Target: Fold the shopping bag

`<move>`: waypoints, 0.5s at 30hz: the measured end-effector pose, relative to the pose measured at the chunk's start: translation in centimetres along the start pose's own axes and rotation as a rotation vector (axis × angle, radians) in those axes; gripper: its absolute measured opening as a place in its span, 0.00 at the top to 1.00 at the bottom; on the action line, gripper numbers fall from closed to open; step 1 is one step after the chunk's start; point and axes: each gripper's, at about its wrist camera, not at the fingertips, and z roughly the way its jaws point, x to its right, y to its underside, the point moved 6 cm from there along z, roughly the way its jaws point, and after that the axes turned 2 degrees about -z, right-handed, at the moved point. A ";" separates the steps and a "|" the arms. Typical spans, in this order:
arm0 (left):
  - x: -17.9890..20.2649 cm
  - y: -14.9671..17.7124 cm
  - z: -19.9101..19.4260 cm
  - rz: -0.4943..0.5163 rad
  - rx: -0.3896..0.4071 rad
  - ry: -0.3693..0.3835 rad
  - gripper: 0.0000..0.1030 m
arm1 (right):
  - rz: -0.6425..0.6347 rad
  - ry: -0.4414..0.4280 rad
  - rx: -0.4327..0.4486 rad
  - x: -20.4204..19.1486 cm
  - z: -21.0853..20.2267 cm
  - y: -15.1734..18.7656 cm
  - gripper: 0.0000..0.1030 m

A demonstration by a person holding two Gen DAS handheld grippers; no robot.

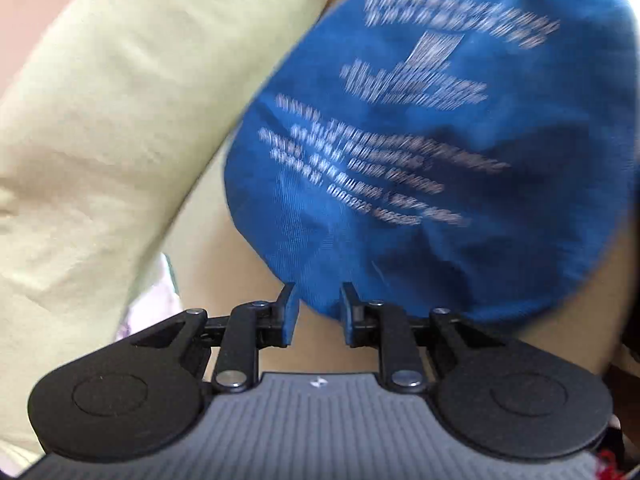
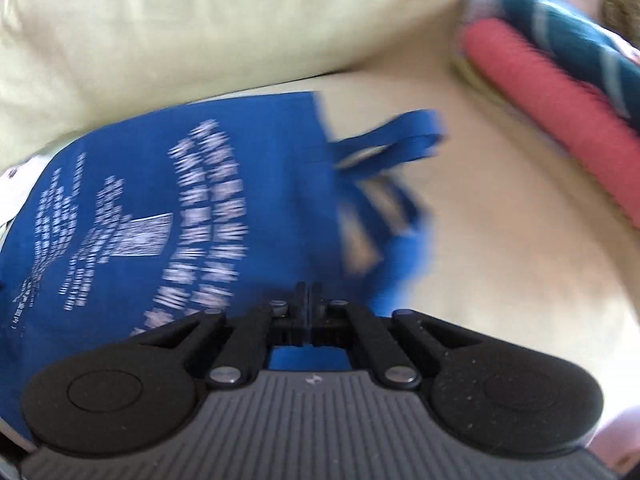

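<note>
A blue shopping bag with white print lies flat on a beige sheet, blurred by motion. In the left wrist view my left gripper stands open at the bag's near rounded edge. A bulge of blue cloth sits in the gap between the fingers, and the pads do not press on it. In the right wrist view the bag spreads to the left, with its blue handles trailing to the right. My right gripper is shut on the bag's cloth near the handle end, and blue fabric shows under the closed fingers.
A pale green pillow lies along the bag's far side. A rolled red cloth and a teal striped cloth sit at the right. Bare beige sheet stretches right of the bag.
</note>
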 end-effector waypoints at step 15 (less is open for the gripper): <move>10.3 -1.6 -0.4 0.414 0.090 0.084 0.89 | -0.876 0.095 0.126 -6.8 -5.7 9.9 0.58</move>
